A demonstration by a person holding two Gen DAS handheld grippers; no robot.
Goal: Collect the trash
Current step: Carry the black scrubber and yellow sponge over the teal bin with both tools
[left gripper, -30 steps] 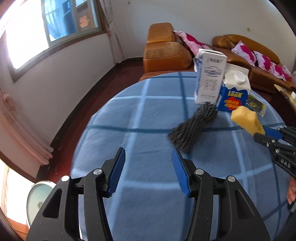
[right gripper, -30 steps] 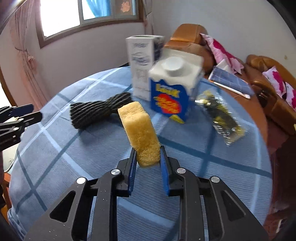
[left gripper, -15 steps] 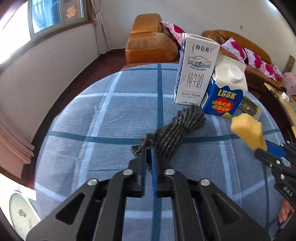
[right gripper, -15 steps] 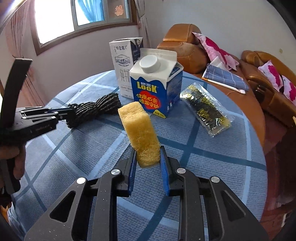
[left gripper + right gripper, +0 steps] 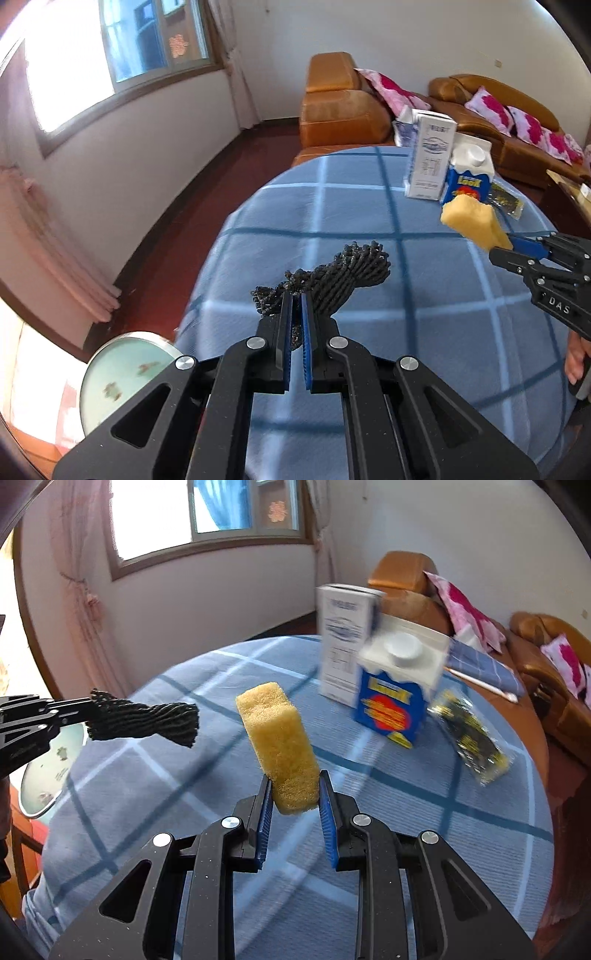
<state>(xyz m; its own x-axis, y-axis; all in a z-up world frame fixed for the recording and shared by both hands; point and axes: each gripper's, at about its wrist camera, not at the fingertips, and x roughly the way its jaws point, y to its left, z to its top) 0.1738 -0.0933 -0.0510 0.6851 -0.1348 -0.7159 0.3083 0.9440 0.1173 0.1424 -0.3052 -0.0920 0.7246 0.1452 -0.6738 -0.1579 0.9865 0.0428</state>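
My left gripper (image 5: 296, 300) is shut on one end of a black foam net sleeve (image 5: 340, 278), which hangs lifted above the blue checked tablecloth (image 5: 388, 332). From the right wrist view the same net sleeve (image 5: 147, 722) sticks out of the left gripper (image 5: 86, 705) at the left edge. A yellow sponge (image 5: 280, 744) stands upright between the pads of my right gripper (image 5: 294, 781), which is shut on its lower end. The sponge (image 5: 472, 223) and right gripper (image 5: 506, 249) also show at the right of the left wrist view.
A tall white milk carton (image 5: 345, 642), a blue LOOK carton (image 5: 397, 692) and a black-yellow snack wrapper (image 5: 469, 738) lie at the table's far side. A pale green round bin (image 5: 122, 373) stands on the floor at the left. Orange sofas (image 5: 343, 107) with pink cushions are behind.
The left gripper closed on the net sleeve's end and lifted it off the table toward the left edge. The right gripper kept its grip on the sponge and drifted slightly.
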